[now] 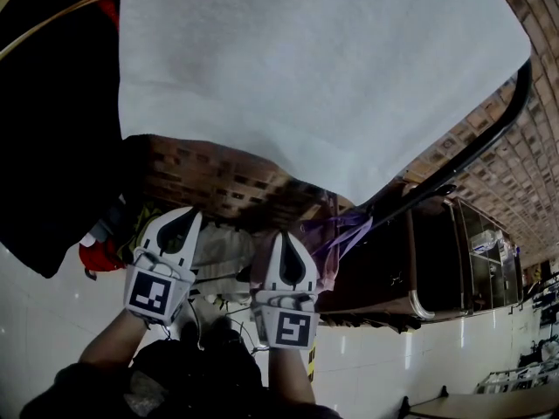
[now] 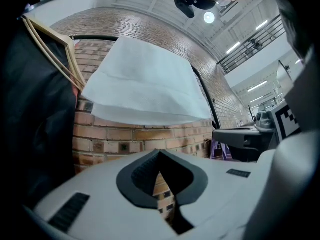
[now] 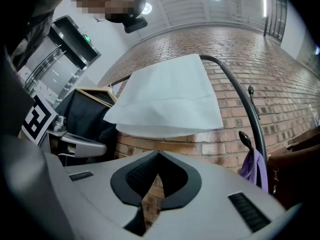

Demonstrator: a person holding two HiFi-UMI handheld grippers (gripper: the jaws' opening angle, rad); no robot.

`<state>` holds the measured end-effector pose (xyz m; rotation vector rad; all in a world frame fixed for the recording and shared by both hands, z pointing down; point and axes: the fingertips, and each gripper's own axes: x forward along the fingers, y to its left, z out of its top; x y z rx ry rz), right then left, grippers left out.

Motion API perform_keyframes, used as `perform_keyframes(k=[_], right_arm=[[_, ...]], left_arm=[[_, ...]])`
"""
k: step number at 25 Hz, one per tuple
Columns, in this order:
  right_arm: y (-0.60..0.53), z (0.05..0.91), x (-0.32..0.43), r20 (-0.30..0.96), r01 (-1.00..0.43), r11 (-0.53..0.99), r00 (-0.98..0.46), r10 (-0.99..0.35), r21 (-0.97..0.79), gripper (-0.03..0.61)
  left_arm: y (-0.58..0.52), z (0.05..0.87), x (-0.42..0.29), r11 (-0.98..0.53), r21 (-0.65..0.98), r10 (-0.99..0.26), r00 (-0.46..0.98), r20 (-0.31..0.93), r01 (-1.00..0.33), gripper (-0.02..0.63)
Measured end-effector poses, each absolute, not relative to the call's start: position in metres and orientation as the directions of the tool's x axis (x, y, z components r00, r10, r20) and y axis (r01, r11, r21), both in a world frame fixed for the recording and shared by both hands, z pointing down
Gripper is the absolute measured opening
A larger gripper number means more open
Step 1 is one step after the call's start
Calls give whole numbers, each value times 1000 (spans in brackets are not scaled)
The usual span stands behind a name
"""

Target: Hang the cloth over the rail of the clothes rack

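Note:
A white cloth (image 1: 314, 68) hangs draped over the black rail (image 1: 489, 138) of the clothes rack, filling the top of the head view. It shows folded over the rail as the cloth (image 2: 145, 84) in the left gripper view and the cloth (image 3: 167, 101) in the right gripper view. My left gripper (image 1: 181, 221) and right gripper (image 1: 288, 243) sit side by side below the cloth's lower edge, apart from it. Both are shut with nothing between the jaws; only brick wall shows past their tips.
A black garment (image 1: 52, 120) on a wooden hanger (image 2: 50, 49) hangs at the left. A purple item (image 3: 252, 166) hangs on a hook at the rack's right end. A brick wall (image 1: 218, 182) stands behind; a brown cabinet (image 1: 419, 260) is at the right.

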<state>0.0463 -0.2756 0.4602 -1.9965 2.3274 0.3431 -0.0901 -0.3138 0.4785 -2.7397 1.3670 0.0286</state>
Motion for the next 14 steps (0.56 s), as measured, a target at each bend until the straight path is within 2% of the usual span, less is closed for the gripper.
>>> perform_keyframes(k=[14], right_arm=[[-281, 460, 64, -182, -986, 84, -110, -977, 145, 0]], left_arm=[[-320, 480, -84, -614, -61, -785, 617, -56, -787, 15]])
